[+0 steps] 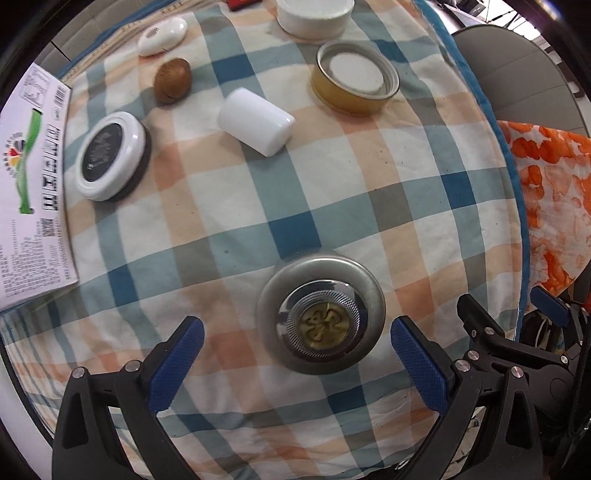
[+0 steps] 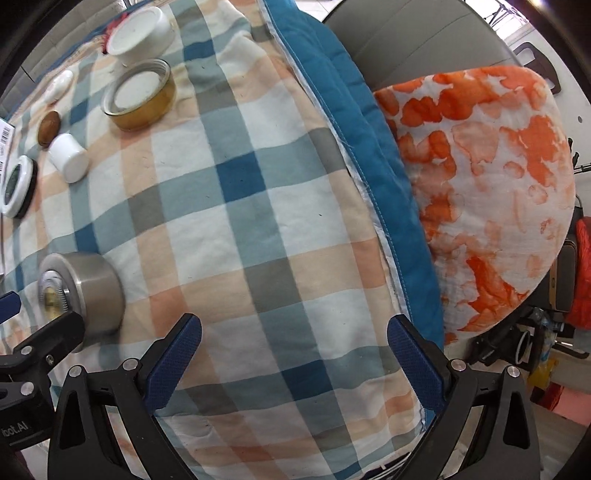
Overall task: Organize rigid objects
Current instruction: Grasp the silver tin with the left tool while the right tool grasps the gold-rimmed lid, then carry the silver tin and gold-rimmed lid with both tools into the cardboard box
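A round silver metal tin [image 1: 320, 311] with a gold emblem on its lid lies on the checked cloth [image 1: 229, 206]. My left gripper [image 1: 297, 363] is open, its blue pads on either side of the tin, apart from it. The tin also shows in the right wrist view [image 2: 79, 295]. My right gripper [image 2: 294, 363] is open and empty over bare cloth [image 2: 258, 221], to the right of the tin. Farther back lie a white cylinder [image 1: 255, 121], a brown nut-like object [image 1: 172, 80], a white-rimmed black disc [image 1: 110, 155], a gold-sided jar lid [image 1: 355, 78], a white oval case [image 1: 162, 36] and a white round tub [image 1: 314, 16].
A printed white box [image 1: 31, 192] lies at the cloth's left edge. A blue quilt border [image 2: 354, 147] and an orange-and-white patterned cushion [image 2: 491, 184] lie to the right, with a grey chair [image 2: 413, 40] behind. The right gripper's body [image 1: 517, 354] shows in the left wrist view.
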The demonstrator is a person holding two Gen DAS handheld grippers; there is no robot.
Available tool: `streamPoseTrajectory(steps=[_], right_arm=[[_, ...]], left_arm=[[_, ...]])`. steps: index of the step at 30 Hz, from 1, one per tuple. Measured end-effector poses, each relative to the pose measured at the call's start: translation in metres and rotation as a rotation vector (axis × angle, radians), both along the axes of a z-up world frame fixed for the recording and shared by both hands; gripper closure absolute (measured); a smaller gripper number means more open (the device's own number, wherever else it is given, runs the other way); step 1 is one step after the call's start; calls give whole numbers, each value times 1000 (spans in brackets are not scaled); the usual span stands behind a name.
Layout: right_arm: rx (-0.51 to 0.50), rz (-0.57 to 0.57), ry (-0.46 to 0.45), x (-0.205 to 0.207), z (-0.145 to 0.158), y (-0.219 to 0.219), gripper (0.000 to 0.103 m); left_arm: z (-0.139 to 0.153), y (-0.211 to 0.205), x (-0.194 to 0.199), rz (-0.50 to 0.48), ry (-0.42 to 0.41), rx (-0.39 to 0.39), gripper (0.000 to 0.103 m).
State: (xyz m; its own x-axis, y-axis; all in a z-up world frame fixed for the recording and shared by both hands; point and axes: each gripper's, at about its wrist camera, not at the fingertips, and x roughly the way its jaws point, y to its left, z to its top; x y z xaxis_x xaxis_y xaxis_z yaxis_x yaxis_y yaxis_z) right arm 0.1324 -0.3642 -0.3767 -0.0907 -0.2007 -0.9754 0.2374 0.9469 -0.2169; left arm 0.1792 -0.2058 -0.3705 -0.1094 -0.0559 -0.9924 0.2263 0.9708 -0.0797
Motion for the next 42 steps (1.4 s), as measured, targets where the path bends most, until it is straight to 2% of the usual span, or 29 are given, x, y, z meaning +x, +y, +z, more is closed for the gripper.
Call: streamPoseTrajectory(steps=[5,6,7,8,11,15,20,24,30,35,36,38,39,42], right_arm=[[13,-30,49,0,-21,-11,4],[15,-31,53,0,-25,-13,3],[18,-30,54,-2,-29,-15,3],[19,-27,55,-2,-31,-15,3],[21,-19,58,-2,-32,-14,3],[40,-15,48,0,-31,-16,3],[132,-21,9,20,-18,-10,3],[238,-41,-47,59,-14,-3,3],[319,-77,-114,126,-22,14,3],[334,-86,-98,170,-40,28,3],[339,-93,-89,179,-35,39,5],[351,-102,-60,189,-46,44,11],[341,-103,-47,190,-49,44,14],[295,-88,-29,200,-57,52,16]], left_arm=[[-33,-10,2,-13,43,15,0],[-38,-11,2,-17,47,23,3],[-44,-11,4,-16,47,30,7],[-49,-10,5,-12,44,28,21],[-54,-10,7,-8,36,6,34],[-56,-5,12,-4,-6,39,34],[-54,24,31,76,-49,59,34],[-58,45,50,154,-70,72,34],[-87,64,69,233,-51,84,34],[-101,66,56,250,-42,81,34],[-104,69,54,249,-45,82,34],[-106,72,60,253,-42,77,34],[-96,83,56,255,-41,74,34],[-98,89,64,253,-38,73,34]])
